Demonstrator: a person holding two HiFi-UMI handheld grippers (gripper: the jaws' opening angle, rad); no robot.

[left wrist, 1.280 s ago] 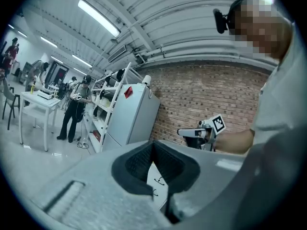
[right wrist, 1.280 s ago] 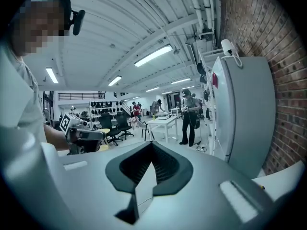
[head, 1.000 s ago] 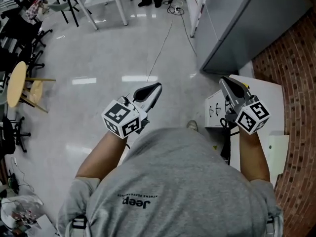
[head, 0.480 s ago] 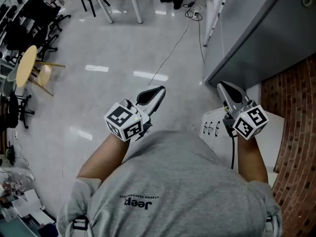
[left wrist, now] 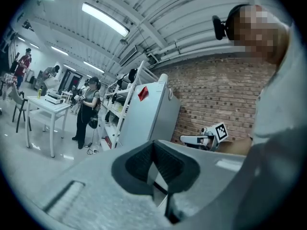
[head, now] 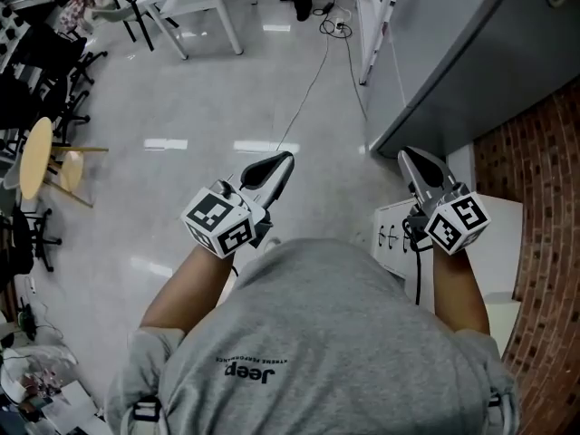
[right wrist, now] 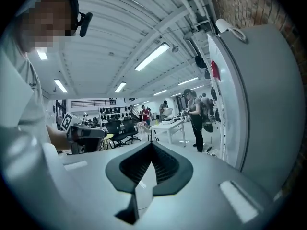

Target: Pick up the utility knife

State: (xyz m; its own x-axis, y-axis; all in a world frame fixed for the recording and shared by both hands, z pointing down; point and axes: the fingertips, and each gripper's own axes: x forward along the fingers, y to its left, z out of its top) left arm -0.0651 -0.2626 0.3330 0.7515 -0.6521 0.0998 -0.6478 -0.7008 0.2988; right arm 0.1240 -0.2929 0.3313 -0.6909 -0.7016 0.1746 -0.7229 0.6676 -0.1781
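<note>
Your left gripper (head: 279, 159) hangs over the shiny floor (head: 181, 89), and its own view shows the fingers pressed together with nothing between them. Your right gripper (head: 412, 157) is likewise closed and empty, its fingers reaching just past the white desk (head: 494, 229) towards the grey cabinet (head: 453, 53). The gripper views look out level, and beyond the fingers they catch a brick wall (left wrist: 216, 95) and a standing person (left wrist: 88, 114). The utility knife can't be made out in any view.
</note>
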